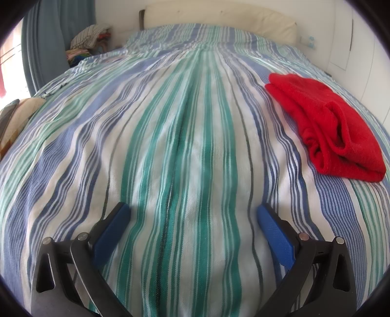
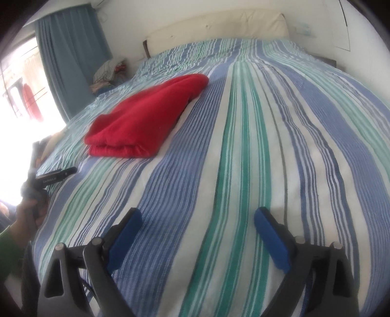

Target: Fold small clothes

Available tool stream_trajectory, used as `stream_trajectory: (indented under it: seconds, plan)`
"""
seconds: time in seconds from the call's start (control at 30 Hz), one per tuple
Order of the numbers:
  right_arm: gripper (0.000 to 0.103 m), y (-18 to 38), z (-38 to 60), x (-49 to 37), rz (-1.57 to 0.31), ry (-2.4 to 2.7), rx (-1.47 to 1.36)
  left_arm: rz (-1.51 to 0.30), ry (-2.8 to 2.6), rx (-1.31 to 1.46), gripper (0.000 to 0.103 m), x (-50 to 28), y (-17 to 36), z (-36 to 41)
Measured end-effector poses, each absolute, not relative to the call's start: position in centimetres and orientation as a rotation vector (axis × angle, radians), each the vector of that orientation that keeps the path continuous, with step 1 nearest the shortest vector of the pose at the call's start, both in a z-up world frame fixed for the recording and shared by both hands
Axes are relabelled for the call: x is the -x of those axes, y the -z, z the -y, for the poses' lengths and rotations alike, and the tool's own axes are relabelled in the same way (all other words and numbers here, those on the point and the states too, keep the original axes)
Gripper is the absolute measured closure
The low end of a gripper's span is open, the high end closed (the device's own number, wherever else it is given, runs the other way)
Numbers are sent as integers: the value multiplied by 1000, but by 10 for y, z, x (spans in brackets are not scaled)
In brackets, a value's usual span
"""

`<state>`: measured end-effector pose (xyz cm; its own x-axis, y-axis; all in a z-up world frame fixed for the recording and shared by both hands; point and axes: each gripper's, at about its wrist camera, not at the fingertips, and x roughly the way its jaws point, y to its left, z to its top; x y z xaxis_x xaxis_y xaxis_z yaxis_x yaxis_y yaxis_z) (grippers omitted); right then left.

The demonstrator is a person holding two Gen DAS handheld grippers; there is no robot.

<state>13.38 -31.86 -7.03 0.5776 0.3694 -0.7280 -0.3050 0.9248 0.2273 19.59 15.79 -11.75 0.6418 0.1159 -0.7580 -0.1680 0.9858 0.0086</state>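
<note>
A folded red garment (image 1: pixel 326 126) lies on the striped bedspread (image 1: pixel 190 136), up and to the right of my left gripper (image 1: pixel 193 209). That gripper stands open over bare stripes with nothing between its blue pads. In the right wrist view the same red garment (image 2: pixel 143 117) lies folded at the upper left, well ahead of my right gripper (image 2: pixel 197 214), which is open over the bedspread (image 2: pixel 243 146) and holds nothing. At the left edge of that view a hand (image 2: pixel 29 214) holds the other gripper's handle.
A cream headboard (image 1: pixel 219 19) closes the far end of the bed. A pile of clothes (image 1: pixel 90 41) sits by the blue curtain (image 2: pixel 70 61) at the far left. A white wall (image 1: pixel 353 44) runs along the right side.
</note>
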Motion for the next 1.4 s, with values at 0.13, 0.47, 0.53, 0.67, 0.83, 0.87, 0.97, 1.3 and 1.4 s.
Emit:
stream_trajectory:
  seconds: [0.13, 0.47, 0.53, 0.67, 0.83, 0.87, 0.97, 1.3, 1.4]
  plan:
    - [9, 71, 320, -133, -866, -399, -88, -859, -162, 64, 0, -196, 118, -158]
    - [8, 72, 320, -133, -867, -405, -92, -860, -162, 64, 0, -196, 117, -158]
    - [7, 72, 320, -133, -868, -406, -93, -860, -162, 64, 0, -196, 118, -158]
    - [7, 72, 321, -134, -868, -408, -93, -860, -163, 64, 0, -196, 118, -157]
    - [7, 72, 321, -134, -868, -407, -93, -860, -163, 63, 0, -196, 118, -157]
    - [7, 72, 321, -134, -868, -408, -93, -860, -163, 63, 0, -196, 118, -157]
    - [7, 72, 321, -134, -868, -408, -93, -862, -163, 62, 0, -197, 118, -157]
    - [7, 43, 325, -155, -898, -432, -191, -906, 134, 403, 1, -223, 74, -175]
    - [7, 17, 324, -188, -863, -458, -258, -913, 256, 479, 1, -256, 60, -154]
